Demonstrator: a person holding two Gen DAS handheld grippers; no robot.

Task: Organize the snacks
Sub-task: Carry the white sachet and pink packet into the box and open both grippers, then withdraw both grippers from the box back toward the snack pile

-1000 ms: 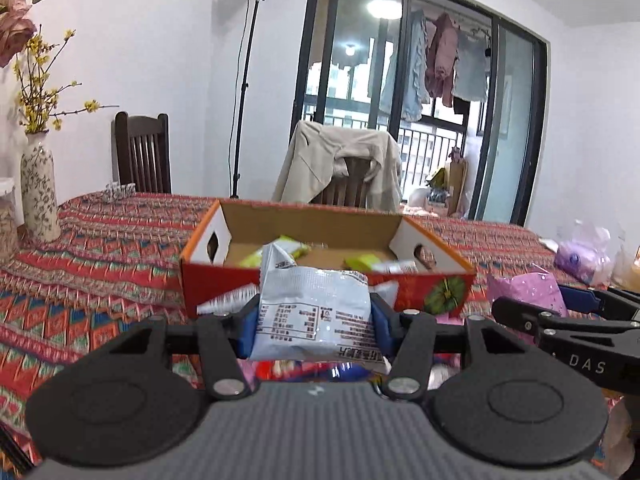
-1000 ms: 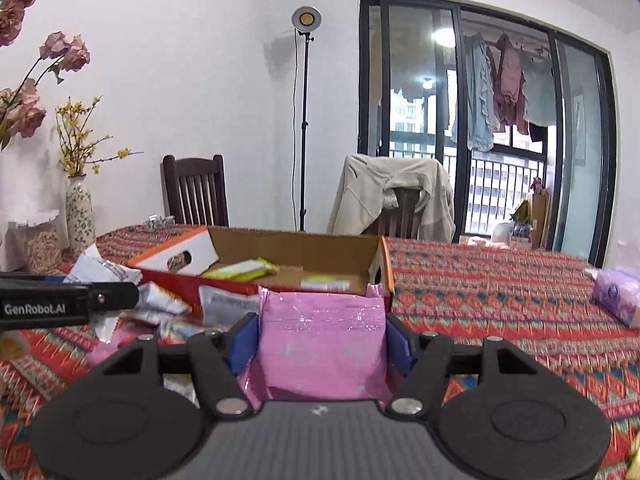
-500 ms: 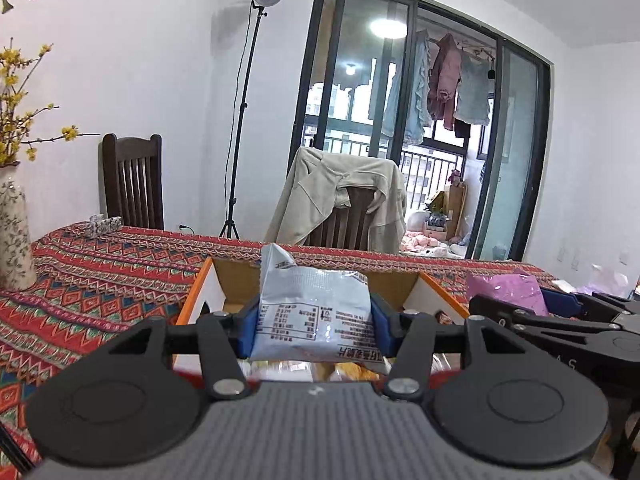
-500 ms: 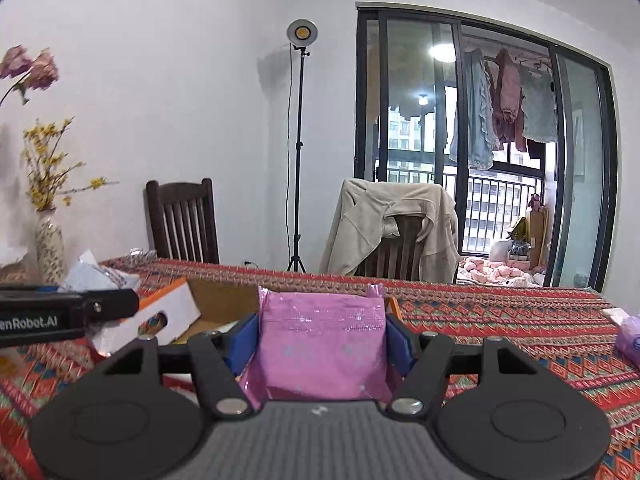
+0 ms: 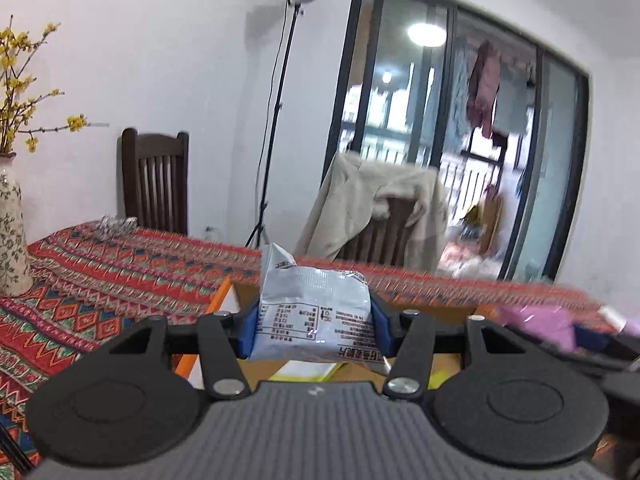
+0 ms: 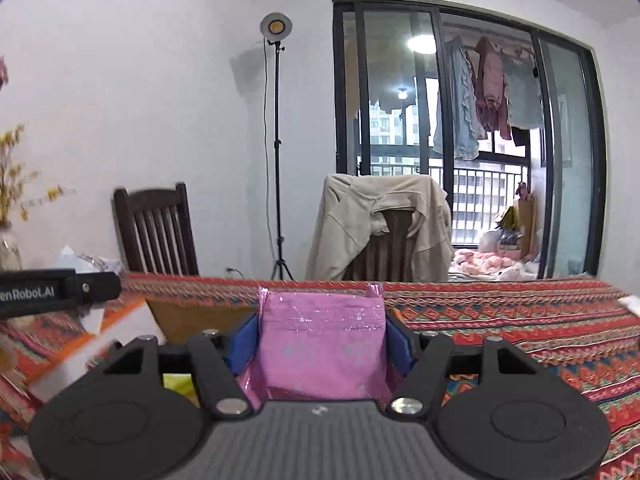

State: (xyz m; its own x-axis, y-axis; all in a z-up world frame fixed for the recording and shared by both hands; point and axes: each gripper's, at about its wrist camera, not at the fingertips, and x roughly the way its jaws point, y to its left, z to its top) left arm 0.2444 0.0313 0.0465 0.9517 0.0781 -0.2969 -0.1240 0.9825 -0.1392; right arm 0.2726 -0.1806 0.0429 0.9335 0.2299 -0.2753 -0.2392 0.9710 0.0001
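My left gripper (image 5: 314, 322) is shut on a white snack packet (image 5: 314, 312) with printed text, held above the open cardboard box (image 5: 224, 296). My right gripper (image 6: 322, 338) is shut on a shiny pink snack packet (image 6: 322, 344), also over the box (image 6: 176, 316). The right gripper with its pink packet shows at the right of the left wrist view (image 5: 540, 322). The left gripper's body shows at the left of the right wrist view (image 6: 48, 290). A yellow-green snack (image 5: 308, 372) lies inside the box, mostly hidden.
The table has a red patterned cloth (image 6: 520, 320). A patterned vase with yellow flowers (image 5: 10, 240) stands at the far left. A dark wooden chair (image 5: 156, 184) and a chair draped with a beige jacket (image 6: 380, 228) stand behind the table, with a lamp stand (image 6: 276, 140).
Both grippers have risen and moved forward over the box with their packets. The box has dropped low in both views and the loose snacks on the table have left view.
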